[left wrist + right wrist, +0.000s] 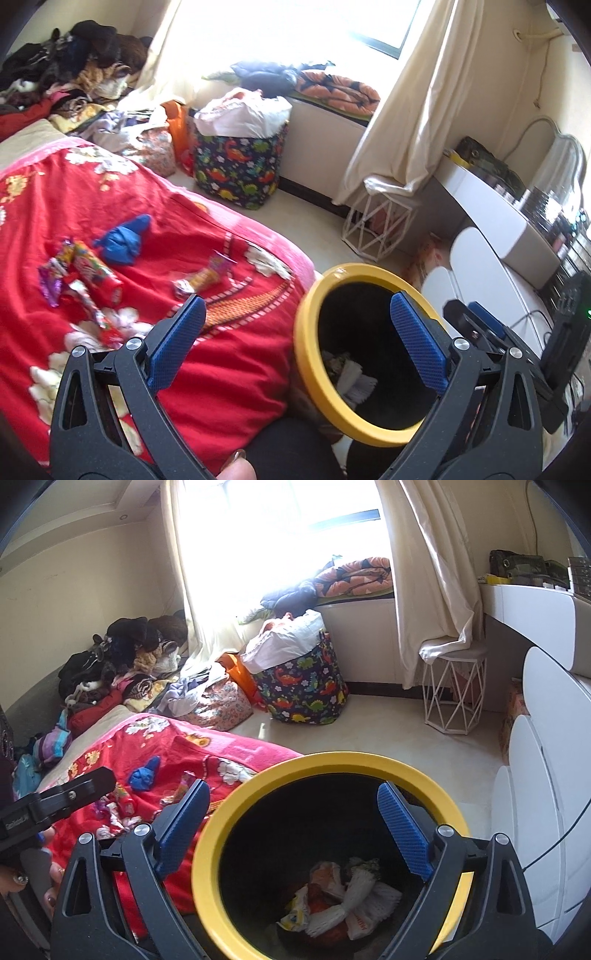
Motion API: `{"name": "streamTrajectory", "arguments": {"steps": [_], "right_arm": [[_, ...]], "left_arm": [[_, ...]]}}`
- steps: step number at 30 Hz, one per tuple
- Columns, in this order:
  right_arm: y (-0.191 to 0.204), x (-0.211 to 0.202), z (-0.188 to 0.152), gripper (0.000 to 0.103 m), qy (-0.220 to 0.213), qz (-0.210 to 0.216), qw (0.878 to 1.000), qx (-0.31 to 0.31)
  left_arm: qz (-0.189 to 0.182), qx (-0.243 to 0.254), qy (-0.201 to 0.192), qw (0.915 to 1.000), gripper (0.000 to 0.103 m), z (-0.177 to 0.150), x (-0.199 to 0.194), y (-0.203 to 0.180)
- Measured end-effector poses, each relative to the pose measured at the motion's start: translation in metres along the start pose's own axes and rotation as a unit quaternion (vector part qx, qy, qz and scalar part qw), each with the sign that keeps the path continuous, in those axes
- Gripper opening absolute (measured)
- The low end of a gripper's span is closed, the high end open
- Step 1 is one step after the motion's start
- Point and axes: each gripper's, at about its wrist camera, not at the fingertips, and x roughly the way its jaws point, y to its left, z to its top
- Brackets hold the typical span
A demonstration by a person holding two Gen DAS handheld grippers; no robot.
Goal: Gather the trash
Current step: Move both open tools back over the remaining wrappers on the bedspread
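Observation:
A bin with a yellow rim (303, 343) stands beside the bed, and crumpled wrappers and white foam netting (347, 897) lie at its bottom. My right gripper (293, 786) hovers open over the bin's mouth with nothing between its blue pads. My left gripper (297, 299) is open and empty above the bed's edge, left of the bin. On the red bedspread (221, 369) lie a crumpled blue piece (123, 240), a cluster of shiny candy wrappers (81, 277) and one more snack wrapper (205, 278).
A dinosaur-print basket (240, 166) and bags stand on the floor by the window. A white wire stool (376, 225) and a white dresser (546, 812) are on the right. Clothes are piled (66, 70) at the bed's far end. A hand (40, 882) holds the left gripper.

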Motion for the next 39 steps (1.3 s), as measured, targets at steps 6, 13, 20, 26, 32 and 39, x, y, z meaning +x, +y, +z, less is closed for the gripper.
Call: {"name": "streamTrajectory", "arguments": {"steps": [6,13,20,26,32,39], "right_arm": [[0.021,0.001,0.004,0.091,0.001,0.019,1.0,-0.013],[0.042,0.006,0.007,0.093,0.006,0.033,0.999,-0.029],[0.066,0.014,0.011,0.094,0.009,0.05,0.997,-0.05],[0.092,0.024,0.012,0.095,0.014,0.069,0.995,-0.075],[0.117,0.037,0.009,0.095,0.027,0.088,0.991,-0.102],[0.142,0.059,0.003,0.095,0.049,0.105,0.985,-0.127]], "left_arm": [[0.025,-0.011,-0.022,0.9994,0.092,0.008,-0.011,0.021],[0.044,-0.017,-0.042,0.998,0.092,0.016,-0.021,0.038],[0.066,-0.023,-0.054,0.9961,0.092,0.019,-0.03,0.053],[0.092,-0.029,-0.063,0.9933,0.092,0.022,-0.035,0.07],[0.111,-0.043,-0.067,0.9906,0.092,0.025,-0.037,0.092],[0.145,-0.055,-0.073,0.9852,0.092,0.025,-0.039,0.116]]}}
